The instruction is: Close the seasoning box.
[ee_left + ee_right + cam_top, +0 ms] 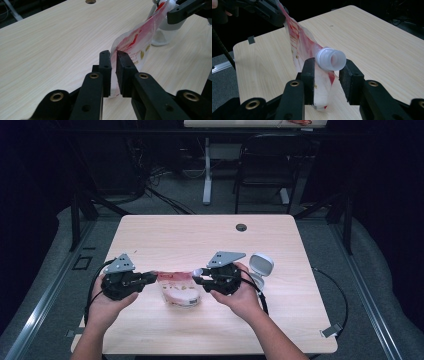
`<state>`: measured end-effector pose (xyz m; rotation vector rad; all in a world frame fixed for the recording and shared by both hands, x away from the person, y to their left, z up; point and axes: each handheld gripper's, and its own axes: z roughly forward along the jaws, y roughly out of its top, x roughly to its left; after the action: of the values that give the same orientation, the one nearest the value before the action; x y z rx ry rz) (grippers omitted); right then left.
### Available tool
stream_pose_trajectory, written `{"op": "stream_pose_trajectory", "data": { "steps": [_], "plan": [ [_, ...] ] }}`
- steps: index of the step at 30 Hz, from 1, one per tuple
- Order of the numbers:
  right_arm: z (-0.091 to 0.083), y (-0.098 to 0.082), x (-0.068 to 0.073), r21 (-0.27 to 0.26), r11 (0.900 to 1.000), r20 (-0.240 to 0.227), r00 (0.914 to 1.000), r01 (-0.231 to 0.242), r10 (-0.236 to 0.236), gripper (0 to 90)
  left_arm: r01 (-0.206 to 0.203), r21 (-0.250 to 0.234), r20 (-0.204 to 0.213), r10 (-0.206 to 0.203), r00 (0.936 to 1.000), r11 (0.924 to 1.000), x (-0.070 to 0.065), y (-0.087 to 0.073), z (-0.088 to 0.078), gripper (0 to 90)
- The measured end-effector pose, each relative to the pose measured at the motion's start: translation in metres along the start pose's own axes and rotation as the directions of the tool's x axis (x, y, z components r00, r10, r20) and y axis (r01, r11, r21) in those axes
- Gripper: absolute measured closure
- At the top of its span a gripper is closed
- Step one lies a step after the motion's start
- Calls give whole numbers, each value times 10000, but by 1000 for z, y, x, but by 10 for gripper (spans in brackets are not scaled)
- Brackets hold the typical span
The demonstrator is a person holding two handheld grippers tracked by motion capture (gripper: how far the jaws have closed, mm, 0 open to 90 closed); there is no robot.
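A red-and-white spouted pouch [181, 289] is hanging between the two grippers just below the middle of the high view, over the near half of the light wooden table [200, 240]. In the left gripper view the left gripper [113, 53] is pinching the pouch's [136, 42] flat edge, its jaws closed on the film low in the centre of the frame. In the right gripper view the right gripper [328, 65] is sitting at the pouch's [299, 42] spout end: the white spout [331, 59] is lying between its jaws, which are standing partly open, and I cannot tell whether they are touching it. In the high view a white rounded container [261, 266] is resting on the table just right of the right hand [243, 295], right of centre. A dark round hole [241, 227] is showing in the tabletop above centre.
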<state>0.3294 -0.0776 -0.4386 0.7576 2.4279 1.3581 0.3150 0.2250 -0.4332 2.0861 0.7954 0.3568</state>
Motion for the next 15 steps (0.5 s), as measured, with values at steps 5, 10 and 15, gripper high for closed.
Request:
{"op": "stream_pose_trajectory", "data": {
  "steps": [5,10,15],
  "plan": [
    [0,0,0,-30,10000,-108,9999,-73,73,676,-8,12,-56,8,10000,10000,0,0,-1,900],
    [-1,0,1,-17,10000,-265,9996,-22,22,684,43,15,-112,-43,9999,10000,0,0,0,900],
    [-3,0,1,-2,10000,-287,9996,-16,16,685,-6,3,-21,6,10000,10000,-1,1,-1,900]
  ]
}}
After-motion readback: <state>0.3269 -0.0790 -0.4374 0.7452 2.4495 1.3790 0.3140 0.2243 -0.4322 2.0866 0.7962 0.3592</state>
